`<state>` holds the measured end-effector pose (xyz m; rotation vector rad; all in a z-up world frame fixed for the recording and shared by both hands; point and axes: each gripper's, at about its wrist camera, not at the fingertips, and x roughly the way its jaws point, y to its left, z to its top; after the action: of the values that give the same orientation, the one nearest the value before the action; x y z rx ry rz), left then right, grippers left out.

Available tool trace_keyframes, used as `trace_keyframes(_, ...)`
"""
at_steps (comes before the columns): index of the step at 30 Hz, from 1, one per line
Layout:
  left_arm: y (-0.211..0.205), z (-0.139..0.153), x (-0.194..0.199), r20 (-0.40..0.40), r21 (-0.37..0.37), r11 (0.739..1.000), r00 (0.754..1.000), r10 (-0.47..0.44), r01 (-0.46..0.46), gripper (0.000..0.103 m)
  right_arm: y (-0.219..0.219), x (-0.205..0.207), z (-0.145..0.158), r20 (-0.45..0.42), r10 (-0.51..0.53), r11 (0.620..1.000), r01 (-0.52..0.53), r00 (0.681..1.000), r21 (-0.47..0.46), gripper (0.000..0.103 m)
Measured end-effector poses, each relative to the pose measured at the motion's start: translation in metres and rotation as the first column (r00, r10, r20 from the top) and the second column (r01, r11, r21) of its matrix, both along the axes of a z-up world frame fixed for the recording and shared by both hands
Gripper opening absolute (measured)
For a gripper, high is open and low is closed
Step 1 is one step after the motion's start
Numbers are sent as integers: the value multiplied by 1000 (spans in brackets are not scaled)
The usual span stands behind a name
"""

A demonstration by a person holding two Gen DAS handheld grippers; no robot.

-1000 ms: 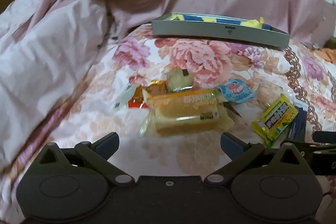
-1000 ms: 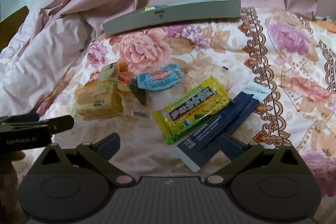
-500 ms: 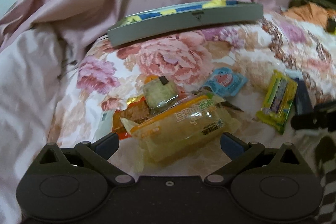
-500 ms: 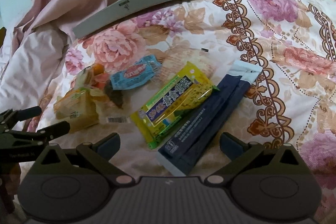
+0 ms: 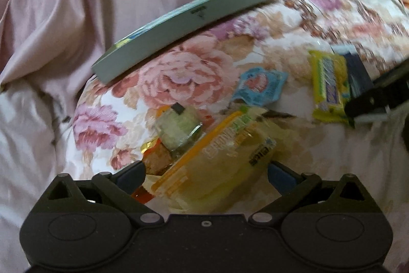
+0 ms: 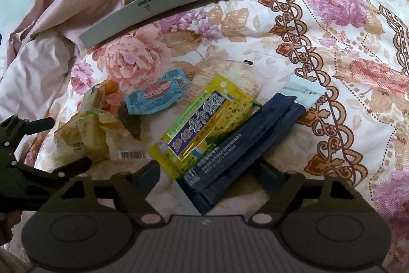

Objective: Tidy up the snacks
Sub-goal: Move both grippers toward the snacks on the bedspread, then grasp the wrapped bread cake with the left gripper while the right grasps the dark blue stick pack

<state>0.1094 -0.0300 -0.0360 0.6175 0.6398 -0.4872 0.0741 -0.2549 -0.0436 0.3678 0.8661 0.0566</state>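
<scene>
Snacks are shown scattered on a floral bedspread (image 6: 332,47) before a grey tray (image 6: 168,1). The left tongs (image 5: 204,172) are spread wide, their tips set on either side of a clear-wrapped cake packet (image 5: 217,160), which is not clamped. The right tongs (image 6: 208,173) are likewise wide open, with a dark blue packet (image 6: 245,145) and a yellow packet (image 6: 199,124) lying between the tips, ungripped. A light blue sachet (image 6: 156,94) is seen between the two groups.

One grey tray (image 6: 168,1); two dark blue sachets (image 6: 245,142); one yellow packet (image 6: 202,119); one light-blue packet (image 6: 156,95); one bread pack (image 5: 219,160); one small green cake (image 5: 177,128).
</scene>
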Motion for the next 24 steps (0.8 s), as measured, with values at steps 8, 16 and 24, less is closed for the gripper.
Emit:
trace_keyframes(8,-3,-1,-3,-13,51,999,1000,0,1,85,4,0,1,20,38,999,-38,999,-1,63)
trace_keyframes(16,-1,8,-4,-116,-54,996,991,61,-68,73,1,-1,0,23,38,999,-39,999,37,42)
trace_keyframes(24,-3,5,-4,-192,-99,993,980,46,-65,82,-16,7,-10,-10,-9,974,11,1000,228,55)
